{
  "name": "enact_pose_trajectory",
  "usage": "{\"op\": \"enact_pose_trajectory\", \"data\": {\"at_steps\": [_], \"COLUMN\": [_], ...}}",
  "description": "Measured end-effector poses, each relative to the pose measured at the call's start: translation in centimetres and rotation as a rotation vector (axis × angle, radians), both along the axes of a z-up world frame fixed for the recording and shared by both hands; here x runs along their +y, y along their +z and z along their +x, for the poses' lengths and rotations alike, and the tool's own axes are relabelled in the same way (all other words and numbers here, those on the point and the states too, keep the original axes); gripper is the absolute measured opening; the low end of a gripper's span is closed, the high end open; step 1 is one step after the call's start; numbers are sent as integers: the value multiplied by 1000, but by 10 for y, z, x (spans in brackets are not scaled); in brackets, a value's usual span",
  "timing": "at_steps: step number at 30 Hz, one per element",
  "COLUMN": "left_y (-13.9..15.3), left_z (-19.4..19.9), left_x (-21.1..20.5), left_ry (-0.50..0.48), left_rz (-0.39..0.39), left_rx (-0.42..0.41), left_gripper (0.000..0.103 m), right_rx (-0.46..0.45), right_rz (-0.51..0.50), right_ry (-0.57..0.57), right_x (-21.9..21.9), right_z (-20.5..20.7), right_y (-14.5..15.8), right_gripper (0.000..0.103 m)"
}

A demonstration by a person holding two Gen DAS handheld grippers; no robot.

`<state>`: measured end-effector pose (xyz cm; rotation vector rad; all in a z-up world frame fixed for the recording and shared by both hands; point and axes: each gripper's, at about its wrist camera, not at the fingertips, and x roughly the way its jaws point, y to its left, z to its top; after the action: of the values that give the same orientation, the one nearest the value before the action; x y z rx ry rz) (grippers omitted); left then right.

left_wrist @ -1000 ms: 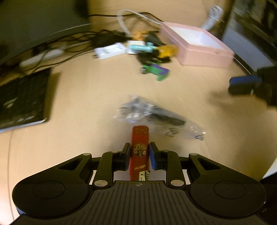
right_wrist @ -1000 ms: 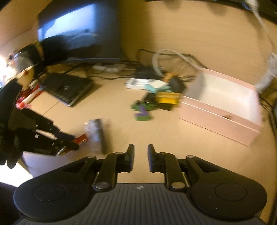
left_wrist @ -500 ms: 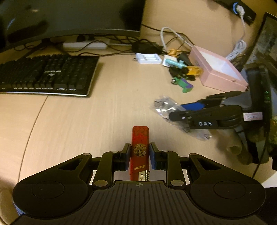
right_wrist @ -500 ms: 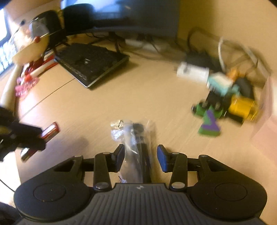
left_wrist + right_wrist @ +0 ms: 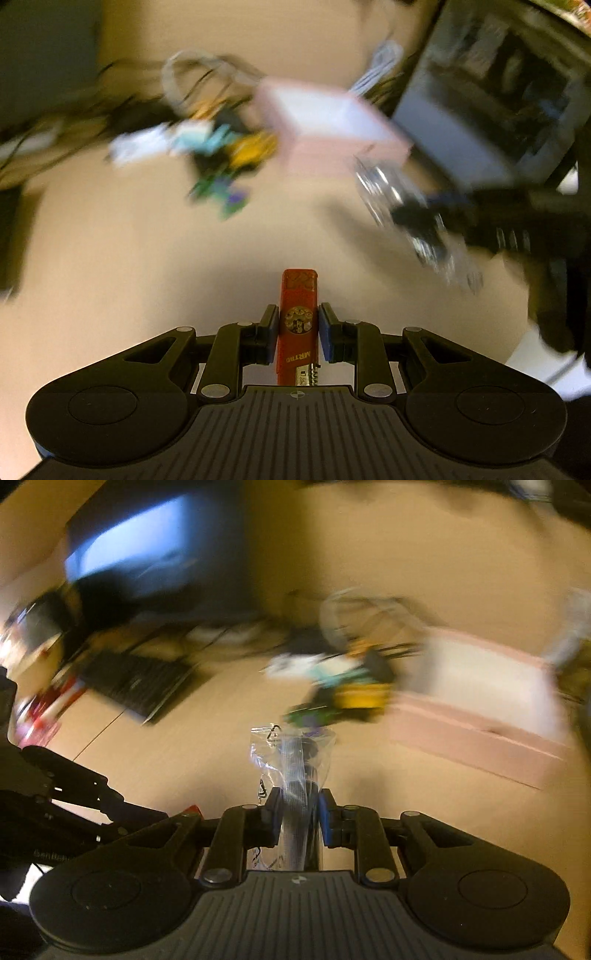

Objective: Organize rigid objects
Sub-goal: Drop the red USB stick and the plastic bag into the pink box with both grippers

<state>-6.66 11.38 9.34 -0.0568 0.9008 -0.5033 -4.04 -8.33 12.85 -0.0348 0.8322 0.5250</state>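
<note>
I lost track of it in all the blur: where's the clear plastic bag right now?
The bag is pinched in the right gripper, lifted above the desk, in front of the toy pile and left of the pink box.

1 red lighter [image 5: 298, 314], 1 plastic bag [image 5: 291, 768], 1 pink box [image 5: 480, 716], 1 keyboard [image 5: 136, 683].

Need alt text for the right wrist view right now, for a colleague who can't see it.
The right gripper has just closed its jaws on a clear plastic bag holding a dark object. Beyond lie a blurred pile of small colourful items, a pink box and a keyboard.
</note>
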Motion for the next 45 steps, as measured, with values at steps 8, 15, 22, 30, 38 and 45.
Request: {"op": "enact_pose_trajectory", "data": {"at_steps": [8, 15, 22, 30, 38, 45], "left_y": [74, 52, 15, -19, -26, -24], "left_z": [117, 202, 146, 52, -24, -33], "left_x": [-84, -112, -83, -21, 48, 54], "left_ry": [-3, 219, 198, 290, 538, 519], "left_rz": [-91, -188, -145, -52, 17, 90], "left_rx": [-267, -174, -140, -25, 15, -17], "left_gripper": [27, 28, 28, 28, 28, 28], "right_rx": [-70, -51, -2, -109, -288, -181], "right_rz": [-35, -40, -19, 96, -28, 10], "right_ry": [-265, -384, -402, -335, -372, -289], "right_x": [-88, -134, -154, -145, -102, -75], "right_z": [-30, -44, -36, 49, 181, 177], "right_y": [17, 9, -5, 27, 27, -6], "right_gripper": [20, 20, 20, 20, 29, 30]}}
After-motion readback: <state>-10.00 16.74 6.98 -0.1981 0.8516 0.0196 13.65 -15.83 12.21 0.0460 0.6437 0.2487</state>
